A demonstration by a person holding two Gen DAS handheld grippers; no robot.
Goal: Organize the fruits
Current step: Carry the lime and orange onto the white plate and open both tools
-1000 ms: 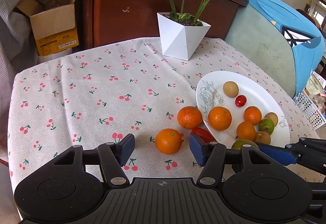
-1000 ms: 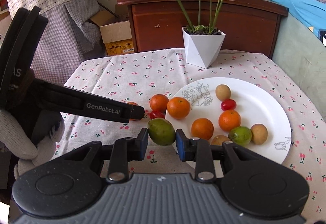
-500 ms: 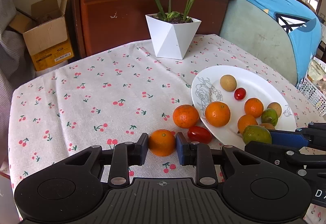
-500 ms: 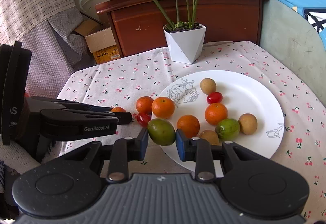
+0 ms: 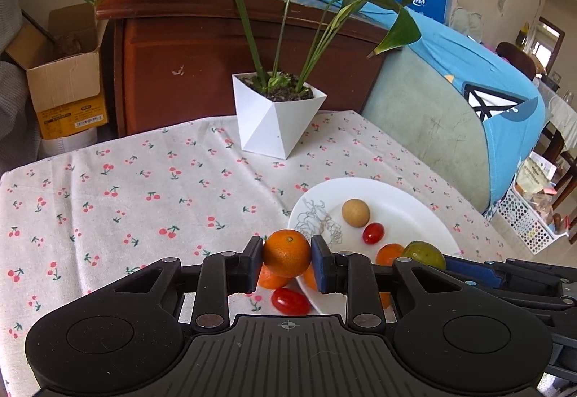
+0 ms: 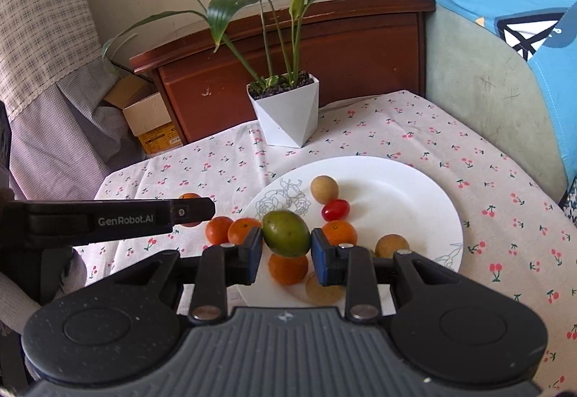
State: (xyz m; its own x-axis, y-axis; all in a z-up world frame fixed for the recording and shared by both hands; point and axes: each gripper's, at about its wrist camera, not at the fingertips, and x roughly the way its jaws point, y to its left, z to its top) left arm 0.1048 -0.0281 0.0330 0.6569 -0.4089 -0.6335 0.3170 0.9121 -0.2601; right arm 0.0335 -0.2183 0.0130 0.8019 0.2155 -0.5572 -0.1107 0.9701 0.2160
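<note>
The left gripper (image 5: 286,261) clamps a tangerine (image 5: 286,252) while the right gripper (image 6: 286,252) grips a green fruit (image 6: 286,234) above the plate (image 6: 396,187).

Round orange tangerines (image 6: 288,269): five, across centre of right wrist frame. Small red cherry tomatoes (image 5: 373,232): two. Round tan longans (image 6: 324,189): three. Green oval fruit (image 6: 286,234): one visible. White round ceramic plate (image 6: 414,195): one. White faceted plant pot (image 6: 288,115): one. Brown cardboard box (image 5: 65,86): one, upper left.

Left gripper (image 5: 287,258) hides most of two oranges (image 5: 268,279).
</note>
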